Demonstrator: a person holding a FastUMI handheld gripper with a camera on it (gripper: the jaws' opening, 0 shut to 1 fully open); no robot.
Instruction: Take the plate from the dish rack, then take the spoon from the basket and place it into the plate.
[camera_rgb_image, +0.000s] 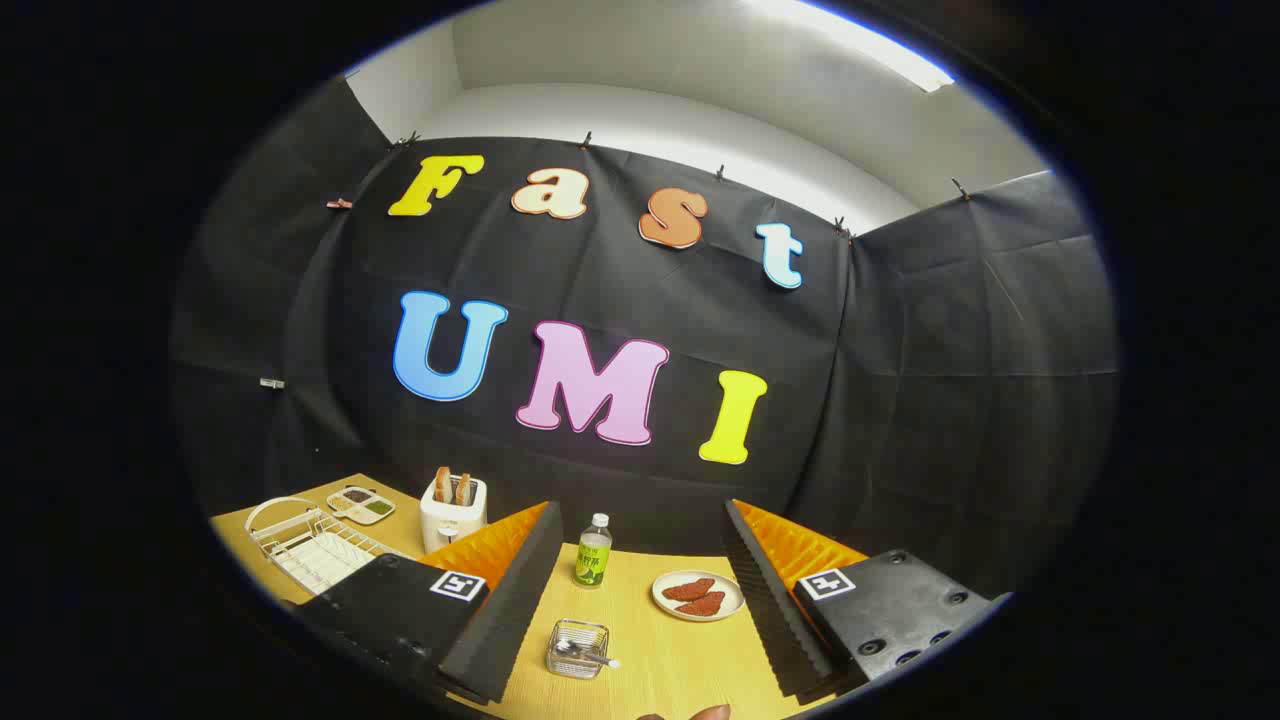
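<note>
The gripper (640, 610) hangs above a yellow-wood table (660, 680) with its two fingers spread wide apart, nothing between their pads. Nearest, between the fingers at about six o'clock, a small clear basket (578, 650) holds the spoon (588, 652), its handle lying across the rim. Slightly farther, toward the right finger at four o'clock, a pale plate (698, 596) carries two reddish-brown pieces of food (698, 597). Beyond the basket at twelve o'clock stands a green-labelled bottle (593, 551). Past the left finger, around ten o'clock, sit a white toaster (453, 511) with bread in it, a white wire dish rack (305, 543), and a small compartment tray (361, 504).
</note>
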